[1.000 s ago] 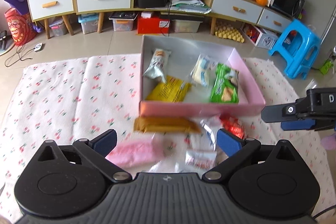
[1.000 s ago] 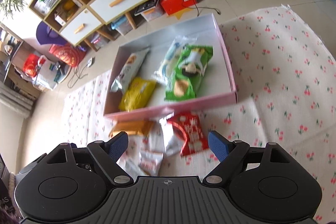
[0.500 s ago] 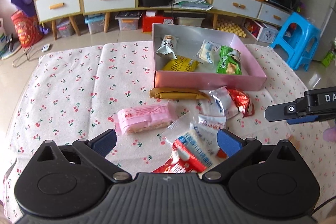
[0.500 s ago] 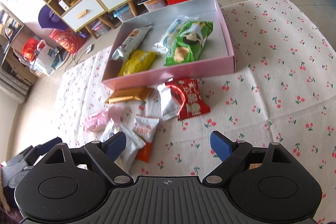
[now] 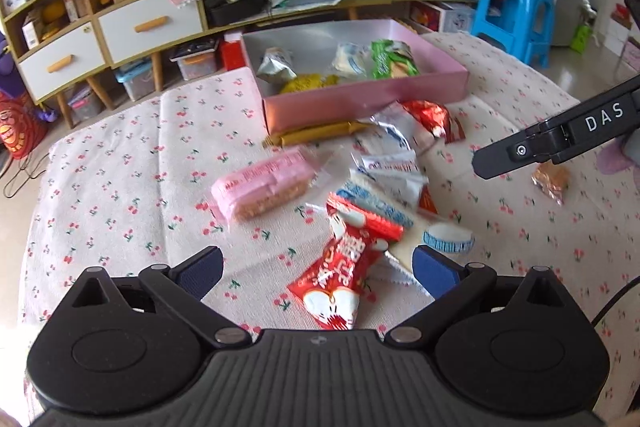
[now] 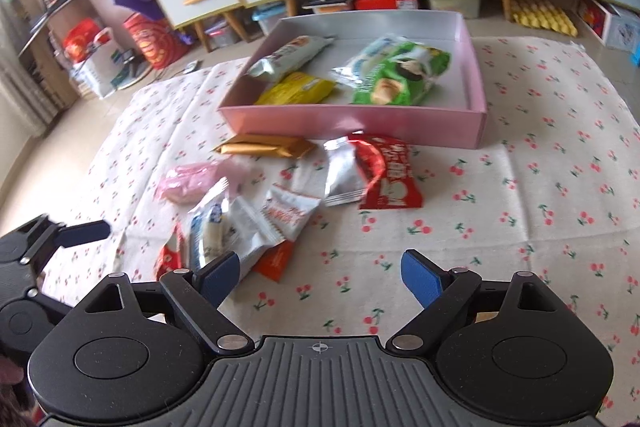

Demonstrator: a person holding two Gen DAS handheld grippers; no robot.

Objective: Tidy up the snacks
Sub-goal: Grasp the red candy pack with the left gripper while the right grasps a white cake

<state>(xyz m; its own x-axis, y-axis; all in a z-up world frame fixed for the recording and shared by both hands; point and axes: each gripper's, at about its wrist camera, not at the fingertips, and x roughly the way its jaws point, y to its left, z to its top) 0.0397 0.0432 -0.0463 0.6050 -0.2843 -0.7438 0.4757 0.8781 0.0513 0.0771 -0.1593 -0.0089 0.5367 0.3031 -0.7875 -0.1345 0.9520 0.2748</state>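
Cherry-print cloth [image 6: 540,155], scattered snacks [image 6: 276,211], pink box [image 6: 360,123]

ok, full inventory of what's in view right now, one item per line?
box: 1, pink outside, silver inside, far side of the cloth
packets in box: 4; silver, yellow, white-blue, green
gold bar: 1, against the box's near wall
pink wafer pack: 1, left of the pile
red packet: 1, right end of the pile
silver sachet: 1, beside it
red-white packet: 1, nearest the left gripper
brown snack: 1, apart at right
cloth: 1, white with cherries
left gripper: open, empty
right gripper: open, empty
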